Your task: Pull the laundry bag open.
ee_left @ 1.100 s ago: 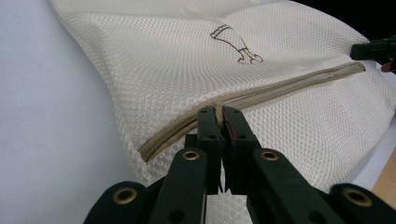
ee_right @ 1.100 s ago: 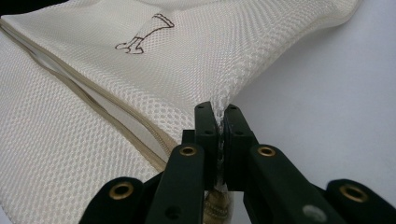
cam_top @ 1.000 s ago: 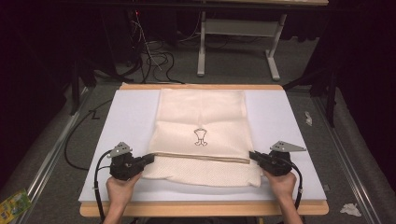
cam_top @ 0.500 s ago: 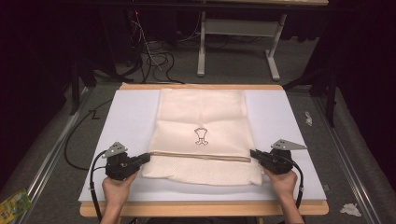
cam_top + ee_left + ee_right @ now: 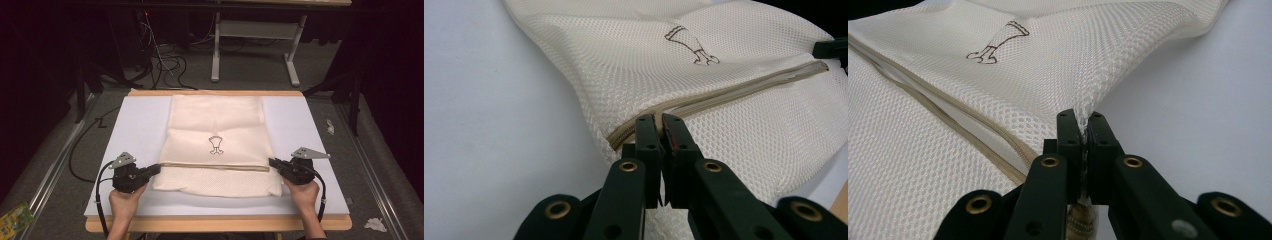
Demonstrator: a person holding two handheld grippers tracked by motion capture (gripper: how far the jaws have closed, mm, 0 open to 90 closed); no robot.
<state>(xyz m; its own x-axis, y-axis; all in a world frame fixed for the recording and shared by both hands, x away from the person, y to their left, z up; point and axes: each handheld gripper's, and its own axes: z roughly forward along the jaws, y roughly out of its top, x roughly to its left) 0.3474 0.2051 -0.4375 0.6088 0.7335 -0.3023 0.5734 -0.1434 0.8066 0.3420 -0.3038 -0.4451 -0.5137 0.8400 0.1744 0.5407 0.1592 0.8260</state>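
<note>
You hold a cream mesh bag [image 5: 217, 145] flat on a pale surface [image 5: 140, 125], one gripper at each end of its zip line. Your left gripper [image 5: 152, 170] sits at the bag's left edge, your right gripper [image 5: 274, 163] at its right edge, and the bag stretches between them, with most of the cloth lying beyond the jaws, toward the far side of the surface.

In the left gripper view, the left gripper [image 5: 659, 131] has its jaws pressed together on the mesh just where the beige zip [image 5: 724, 95] ends; the zip tape runs away from the jaw tips in a slightly raised ridge. In the right gripper view, the right gripper [image 5: 1083, 129] pinches a thin fold of mesh at the bag's edge; the cloth rises in a small peak from between the jaws, and the zip [image 5: 938, 115] passes just to the left of them.

The bag is a fine honeycomb net, soft and a little puffed. A small dark outline emblem [image 5: 215, 144] is printed near its middle, just past the zip. The surface is smooth, matte and rectangular, with a light wooden rim [image 5: 215, 93]. The jaws are black, flat-sided bars with brass-coloured rivets.
</note>
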